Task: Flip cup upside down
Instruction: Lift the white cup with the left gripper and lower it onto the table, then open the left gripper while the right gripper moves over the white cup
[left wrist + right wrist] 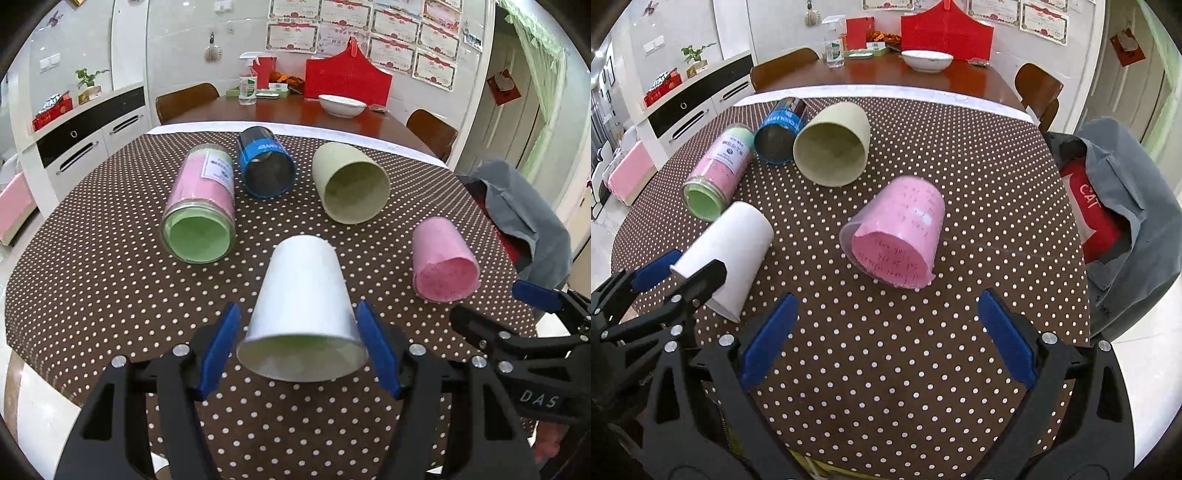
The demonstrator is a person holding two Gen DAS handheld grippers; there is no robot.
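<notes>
A white paper cup (303, 295) lies on its side on the dotted tablecloth, mouth toward me. My left gripper (299, 347) is open with its blue pads on either side of the cup's rim; a gap shows at the left pad, and the right pad is at the rim. The cup also shows in the right wrist view (731, 251) with the left gripper (679, 273) around it. My right gripper (886, 332) is open and empty, just short of a pink cup (897, 236) lying on its side.
A pale green cup (351, 184), a blue-rimmed dark can (266, 166) and a glass jar with pink and green filling (201, 210) lie on their sides behind. A grey cloth over a red bag (1123, 206) sits at the right table edge. A wooden table with a white bowl (341, 105) stands behind.
</notes>
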